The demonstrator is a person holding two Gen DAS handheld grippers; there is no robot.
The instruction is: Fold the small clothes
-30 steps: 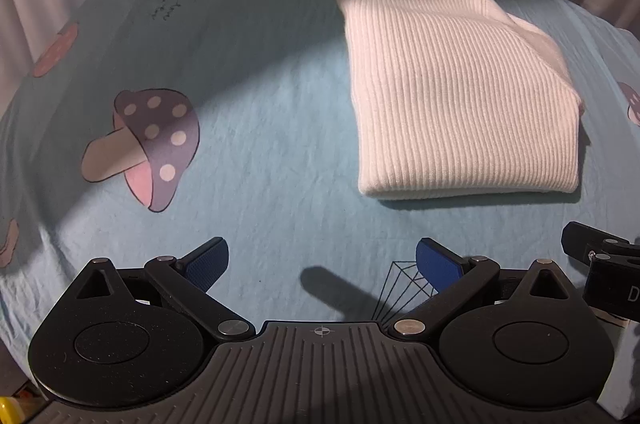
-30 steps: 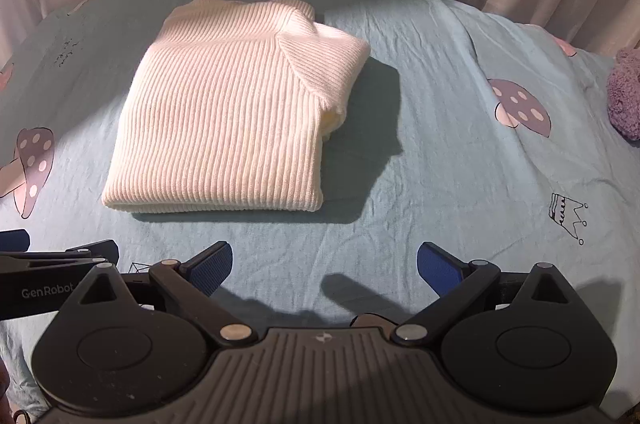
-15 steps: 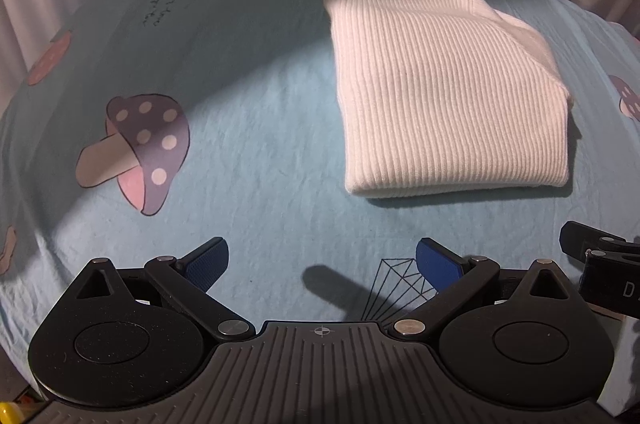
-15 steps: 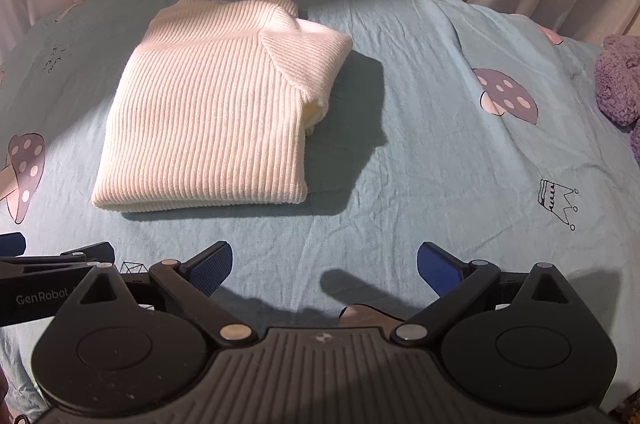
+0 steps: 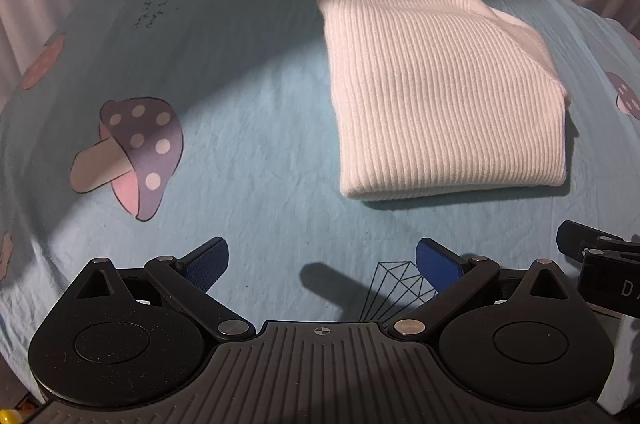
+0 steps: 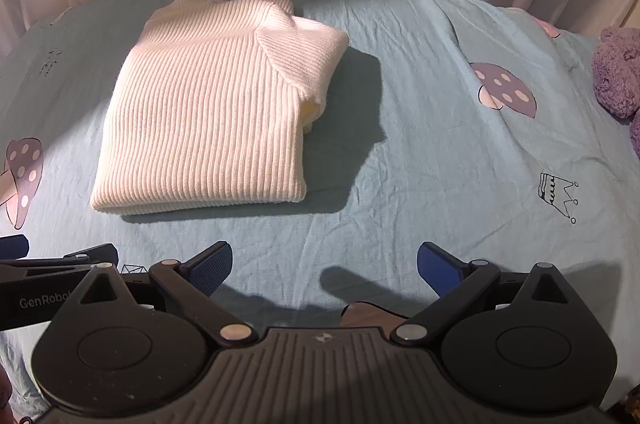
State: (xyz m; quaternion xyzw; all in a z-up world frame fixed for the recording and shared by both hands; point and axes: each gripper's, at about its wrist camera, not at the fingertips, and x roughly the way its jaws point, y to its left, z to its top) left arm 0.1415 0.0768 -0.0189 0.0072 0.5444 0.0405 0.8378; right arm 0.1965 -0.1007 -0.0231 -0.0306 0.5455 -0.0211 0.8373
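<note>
Folded sweater on the bed, both claws apart and empty.

Left claw (image 5: 322, 258) and right claw (image 6: 324, 260) hang near the sweater's (image 6: 212, 112) front edge, not touching it. A snag on the loose right-hand sleeve fold could undo the cream ribbed bundle lying on the blue sheet (image 6: 420, 152).

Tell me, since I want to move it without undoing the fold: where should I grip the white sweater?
Grip the white sweater at its thick near edge, coming in low from the front with both open grippers, the left gripper and the right gripper. The stacked layers there look even; the right side has a loose tucked sleeve.
</note>
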